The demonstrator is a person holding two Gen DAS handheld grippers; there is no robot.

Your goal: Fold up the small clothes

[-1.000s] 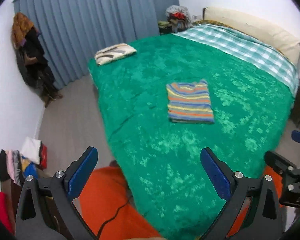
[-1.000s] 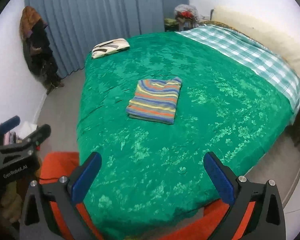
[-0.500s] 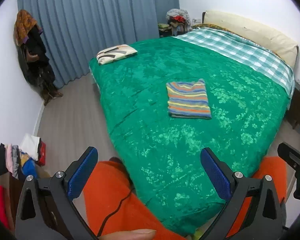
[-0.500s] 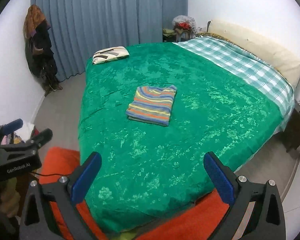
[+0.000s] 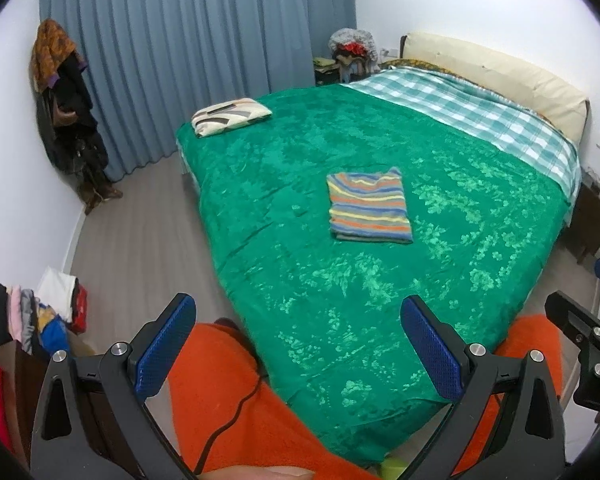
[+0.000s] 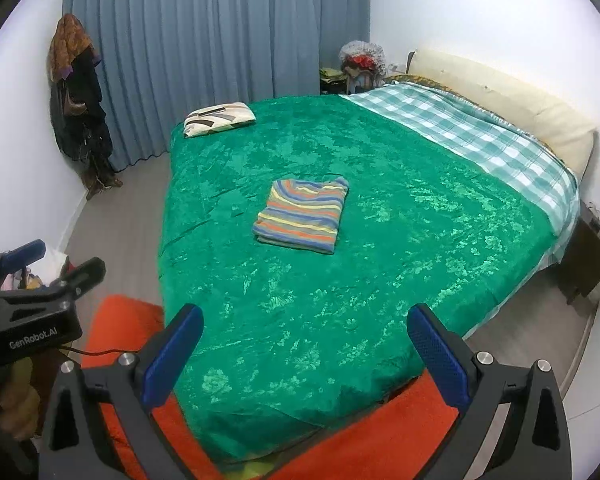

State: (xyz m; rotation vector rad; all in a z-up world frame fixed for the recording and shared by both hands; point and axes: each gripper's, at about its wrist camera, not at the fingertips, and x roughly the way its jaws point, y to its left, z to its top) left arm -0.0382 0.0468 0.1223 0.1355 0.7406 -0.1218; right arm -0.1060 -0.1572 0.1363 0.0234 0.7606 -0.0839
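Both the left gripper [image 5: 298, 338] and right gripper [image 6: 304, 346] hang wide-fingered and empty off the bed's [image 5: 380, 312] near edge, well apart from the folded striped shirt [image 5: 367, 208] lying mid-bedspread, probably because its folding looks finished.

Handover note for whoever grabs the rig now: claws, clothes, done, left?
Left claw: open, empty, held off the near end of the bed.
Right claw: open, empty, alongside it.
Striped shirt: folded flat into a rectangle, mid green bedspread, nothing touching it.
Done: that shirt looks finished.
Left: possibly the clothes pile on the floor at far left; no other unfolded garment is on the bed.
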